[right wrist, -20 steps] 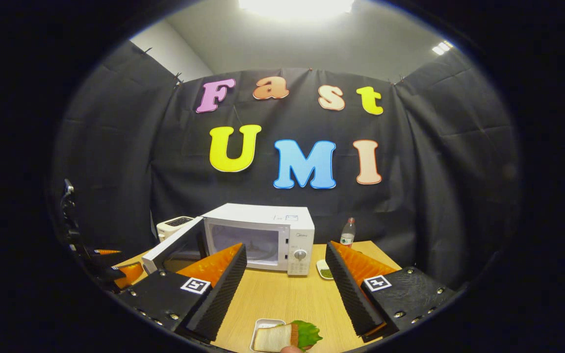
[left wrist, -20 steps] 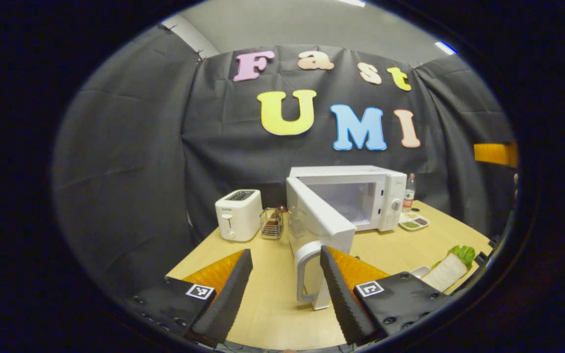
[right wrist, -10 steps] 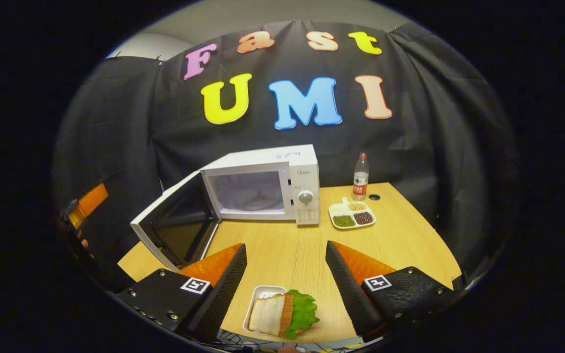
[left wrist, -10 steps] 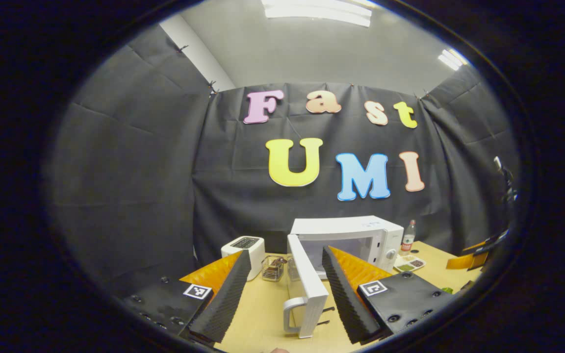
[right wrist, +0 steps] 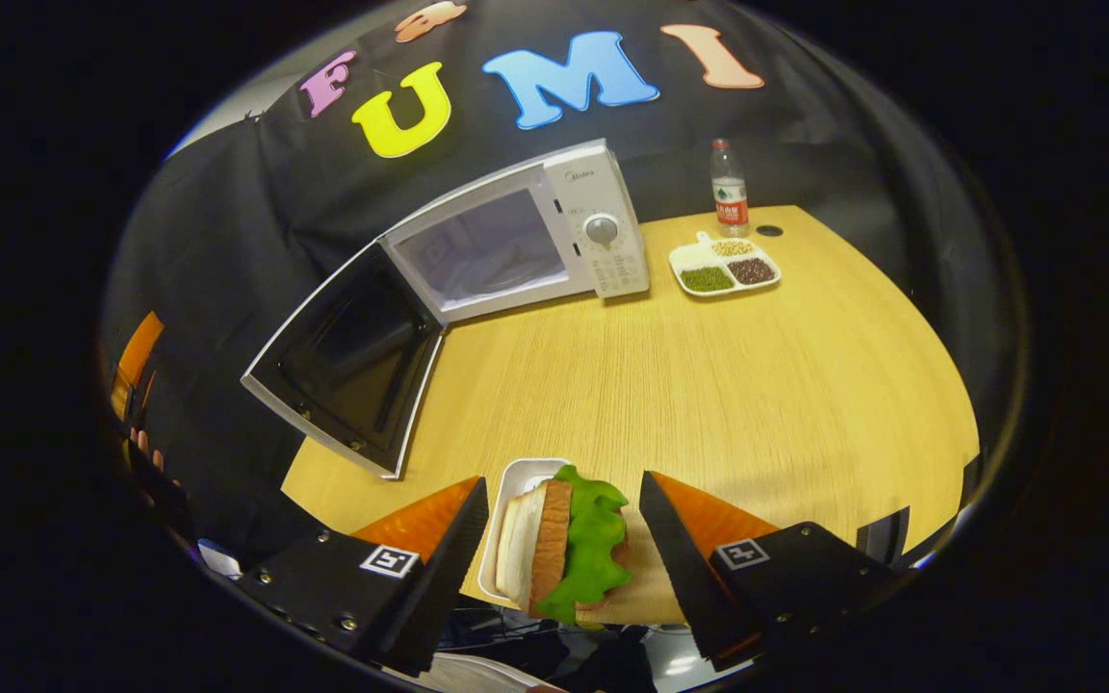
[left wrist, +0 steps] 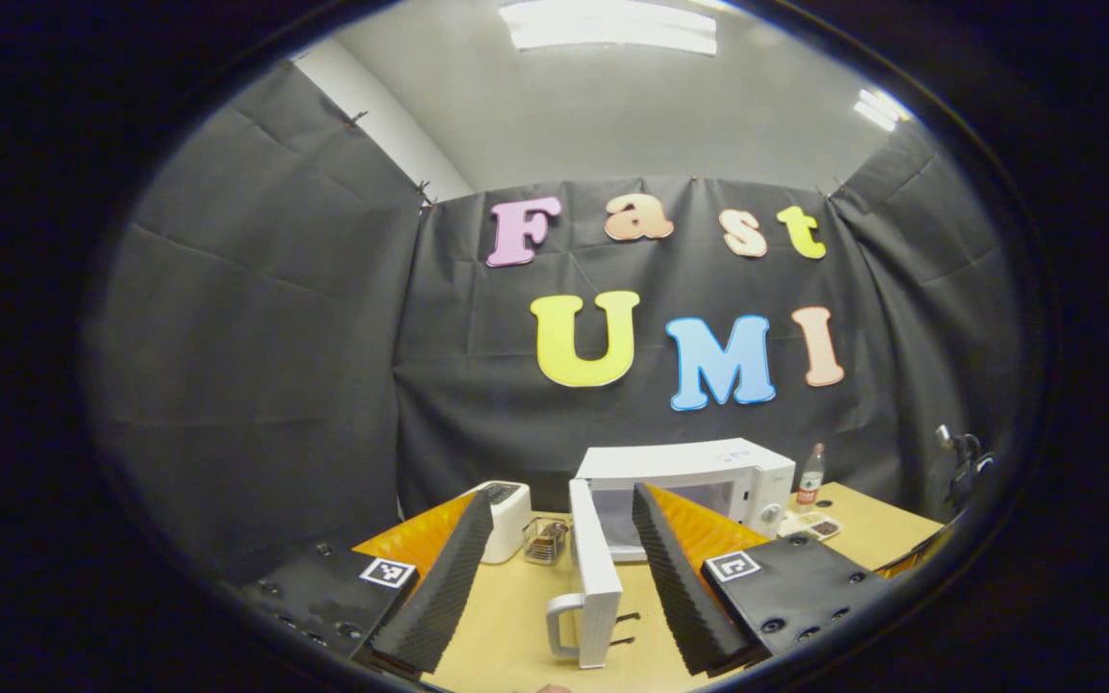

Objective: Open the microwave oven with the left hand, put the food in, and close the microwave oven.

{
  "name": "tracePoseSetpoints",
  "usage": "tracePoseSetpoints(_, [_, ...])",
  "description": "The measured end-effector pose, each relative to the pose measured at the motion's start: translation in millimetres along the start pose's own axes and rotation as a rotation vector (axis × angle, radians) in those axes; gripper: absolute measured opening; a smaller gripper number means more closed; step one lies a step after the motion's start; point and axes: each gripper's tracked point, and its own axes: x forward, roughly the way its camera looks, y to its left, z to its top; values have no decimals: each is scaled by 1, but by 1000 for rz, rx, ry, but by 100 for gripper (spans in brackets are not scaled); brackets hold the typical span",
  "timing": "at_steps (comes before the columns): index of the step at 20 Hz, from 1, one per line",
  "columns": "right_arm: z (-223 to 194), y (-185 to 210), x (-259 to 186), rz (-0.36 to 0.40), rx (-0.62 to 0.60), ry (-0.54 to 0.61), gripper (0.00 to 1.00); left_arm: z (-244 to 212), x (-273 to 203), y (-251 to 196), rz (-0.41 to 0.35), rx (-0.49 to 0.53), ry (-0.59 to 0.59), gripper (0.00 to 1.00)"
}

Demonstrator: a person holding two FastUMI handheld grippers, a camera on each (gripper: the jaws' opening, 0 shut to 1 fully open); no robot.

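The white microwave (right wrist: 554, 231) stands at the back of the wooden table with its door (right wrist: 348, 361) swung wide open to the left and its cavity bare. In the left gripper view the microwave (left wrist: 699, 476) shows behind the door (left wrist: 593, 587), seen edge-on with its handle. My left gripper (left wrist: 559, 587) is open, drawn back from the door and holding nothing. A sandwich (right wrist: 564, 549) with lettuce sits in a small white tray (right wrist: 516, 481) at the table's front edge. My right gripper (right wrist: 564, 549) is open, its fingers standing either side of the sandwich without touching it.
A white toaster (left wrist: 508, 515) and a small wire rack (left wrist: 547, 542) stand left of the microwave. A water bottle (right wrist: 730, 188) and a divided dish of beans (right wrist: 723, 269) sit to its right. A hand (right wrist: 145, 452) shows at the far left edge.
My left gripper has let go of the door handle and pulled back and tilted up. My right gripper has tipped down and come over the sandwich, which now lies between its fingers.
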Motion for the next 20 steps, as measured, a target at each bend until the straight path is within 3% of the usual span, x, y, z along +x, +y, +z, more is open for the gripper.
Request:
tracePoseSetpoints(3, [-17,-1,2,43,43,78,95,3,-6,-6,19,1,-5,94])
tracePoseSetpoints(5, [-30,2,6,81,92,144,83,5,-12,-9,35,7,-12,94])
tracePoseSetpoints(8, [-43,6,9,120,150,215,83,4,-21,-14,54,17,-12,98])
tracePoseSetpoints(9, [-41,8,7,138,164,226,53,4,-22,-14,60,16,-14,98])
tracePoseSetpoints(11, [-48,8,13,150,179,246,51,0,-23,-16,66,7,-6,98])
tracePoseSetpoints(12, [-45,9,9,158,199,252,42,-1,-22,-17,67,4,0,94])
tracePoseSetpoints(13, [-47,9,6,175,193,278,31,-1,-21,-16,71,5,1,98])
tracePoseSetpoints(20, [-20,23,-7,183,177,206,31,5,8,-17,36,-10,-23,98])
